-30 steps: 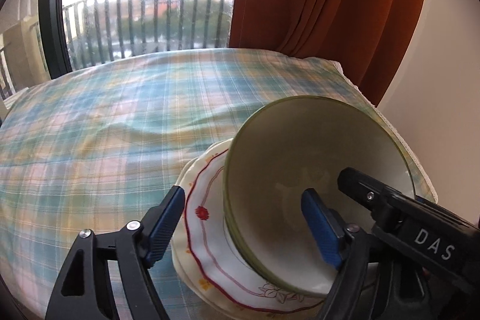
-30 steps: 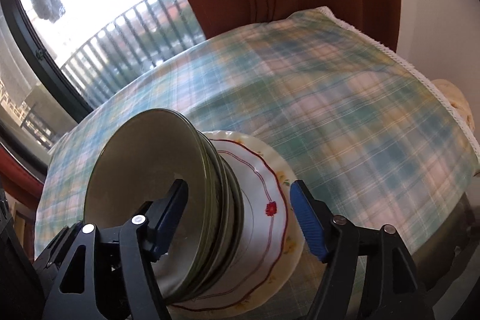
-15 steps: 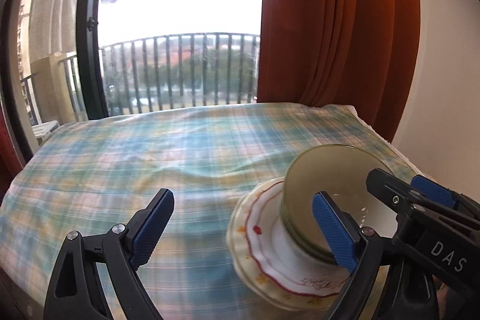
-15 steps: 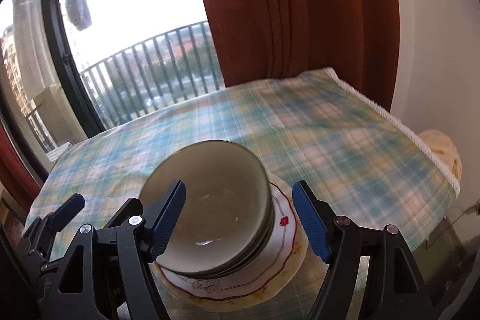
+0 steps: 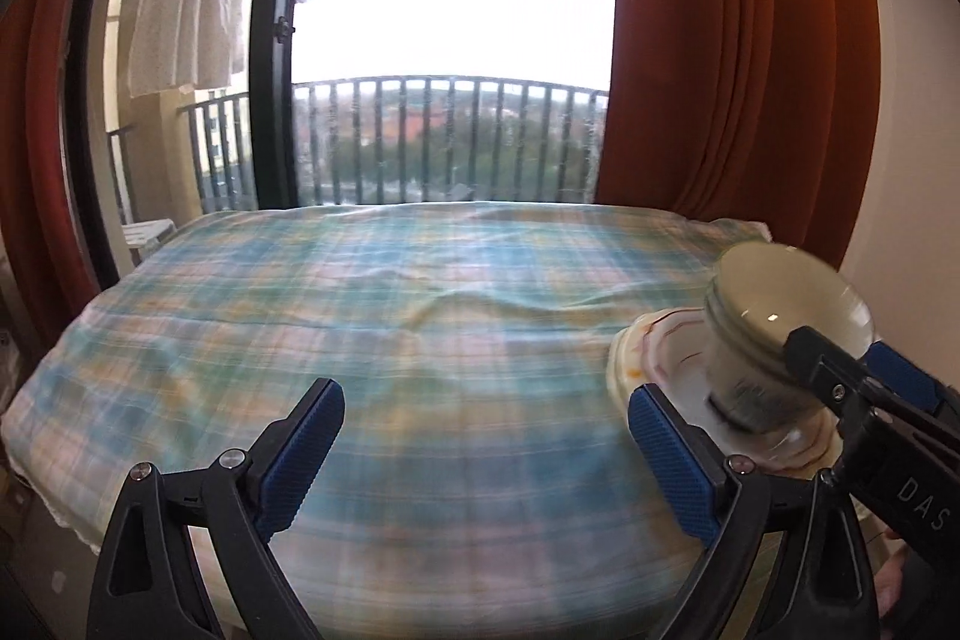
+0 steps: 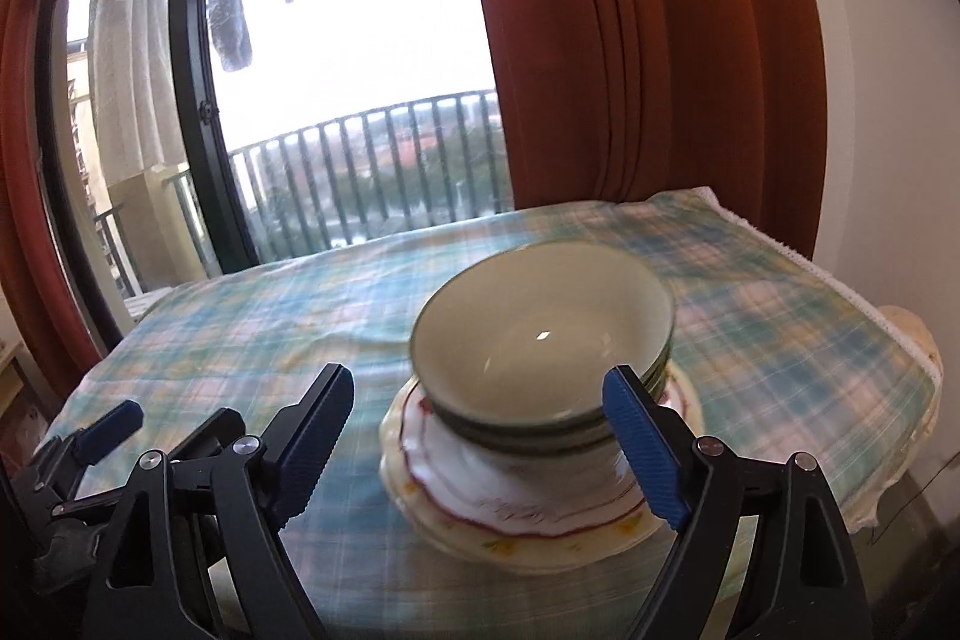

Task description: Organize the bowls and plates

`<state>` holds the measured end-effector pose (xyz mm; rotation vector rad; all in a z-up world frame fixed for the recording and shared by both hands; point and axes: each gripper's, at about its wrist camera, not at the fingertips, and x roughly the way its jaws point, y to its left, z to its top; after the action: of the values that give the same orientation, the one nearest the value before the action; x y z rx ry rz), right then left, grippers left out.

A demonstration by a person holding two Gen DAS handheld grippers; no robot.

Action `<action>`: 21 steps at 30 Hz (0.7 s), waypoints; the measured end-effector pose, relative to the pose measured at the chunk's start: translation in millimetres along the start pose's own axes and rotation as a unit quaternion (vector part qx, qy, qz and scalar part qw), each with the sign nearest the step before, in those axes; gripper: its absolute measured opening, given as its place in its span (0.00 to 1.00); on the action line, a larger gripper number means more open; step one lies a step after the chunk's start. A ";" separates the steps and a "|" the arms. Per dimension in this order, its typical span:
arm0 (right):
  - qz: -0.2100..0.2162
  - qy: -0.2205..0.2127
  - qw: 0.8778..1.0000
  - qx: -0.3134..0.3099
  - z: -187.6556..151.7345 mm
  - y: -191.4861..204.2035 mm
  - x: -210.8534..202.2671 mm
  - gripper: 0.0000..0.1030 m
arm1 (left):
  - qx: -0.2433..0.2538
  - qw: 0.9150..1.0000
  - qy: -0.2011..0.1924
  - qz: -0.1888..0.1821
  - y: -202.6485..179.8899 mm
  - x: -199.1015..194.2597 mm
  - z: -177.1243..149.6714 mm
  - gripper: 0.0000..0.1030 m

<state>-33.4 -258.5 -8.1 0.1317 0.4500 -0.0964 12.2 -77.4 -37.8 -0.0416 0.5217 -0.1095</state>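
A stack of green-rimmed bowls [image 6: 543, 352] sits on a stack of cream plates with red scalloped trim [image 6: 528, 514], on the plaid tablecloth [image 6: 252, 340]. My right gripper [image 6: 480, 448] is open and empty, just in front of the stack, apart from it. My left gripper [image 5: 480, 460] is open and empty over the cloth, left of the stack. In the left wrist view the bowls [image 5: 774, 334] and plates [image 5: 654, 346] are blurred at the right, partly behind the right gripper's black frame [image 5: 870, 418].
The table's right edge [image 6: 888, 334] runs beside a white wall. An orange curtain [image 6: 630, 40] and a balcony window with railing [image 5: 444, 136] stand behind the table. The left gripper's body [image 6: 108, 454] shows at the lower left in the right wrist view.
Both grippers have pulled back and up from the stack, which now looks smaller. The left gripper has swung left, so the stack has moved to its right edge.
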 end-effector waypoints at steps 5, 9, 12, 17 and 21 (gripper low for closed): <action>0.008 0.000 1.000 -0.025 -19.8 19.7 -3.3 0.86 | -0.006 1.000 -0.011 0.018 20.2 -10.0 -16.9 0.94; 0.011 0.010 1.000 -0.027 -31.5 27.1 -0.7 0.87 | 0.000 0.999 -0.017 0.027 27.8 -14.3 -25.5 0.95; 0.007 0.013 1.000 -0.026 -36.1 31.1 2.2 0.87 | 0.005 1.000 -0.013 0.026 33.9 -14.9 -29.7 0.95; 0.003 0.018 0.999 -0.026 -42.2 40.2 4.0 0.87 | 0.013 0.999 -0.009 0.033 40.2 -14.0 -32.4 0.95; 0.000 0.017 0.999 -0.029 -41.9 43.2 3.1 0.87 | 0.020 0.999 -0.015 0.034 41.6 -14.2 -29.9 0.95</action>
<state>-43.3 -209.8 -42.2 0.0769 0.4857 -0.0803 -11.1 -34.8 -59.5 0.0136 0.4904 -0.0519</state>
